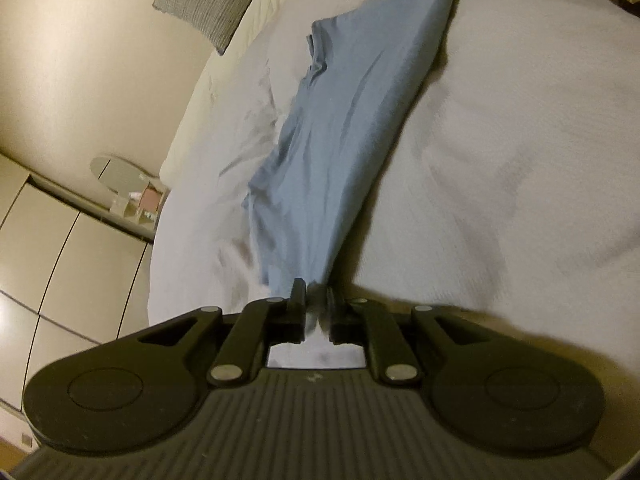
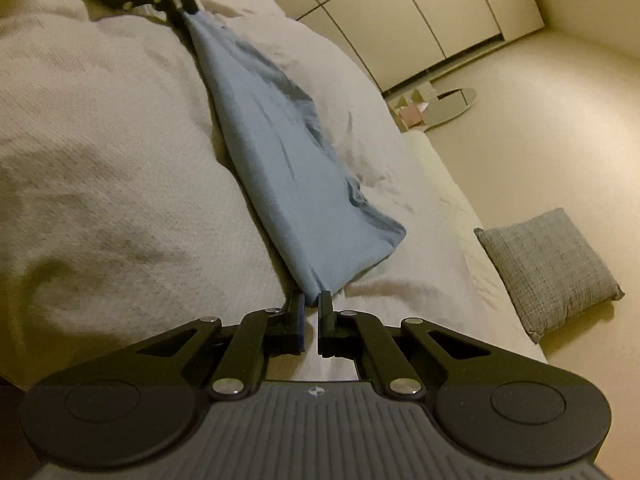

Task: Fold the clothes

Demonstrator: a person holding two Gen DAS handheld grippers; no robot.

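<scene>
Between your two grippers, the blue garment hangs taut above the bed. Your left gripper clamps one end, your right gripper the other at twelve o'clock. Keep tension even, lower together. Only the right view shows the cushion at three o'clock.

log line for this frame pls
left hand-held gripper: shut on blue garment | right hand-held gripper: shut on blue garment | garment stretched over white bed
</scene>
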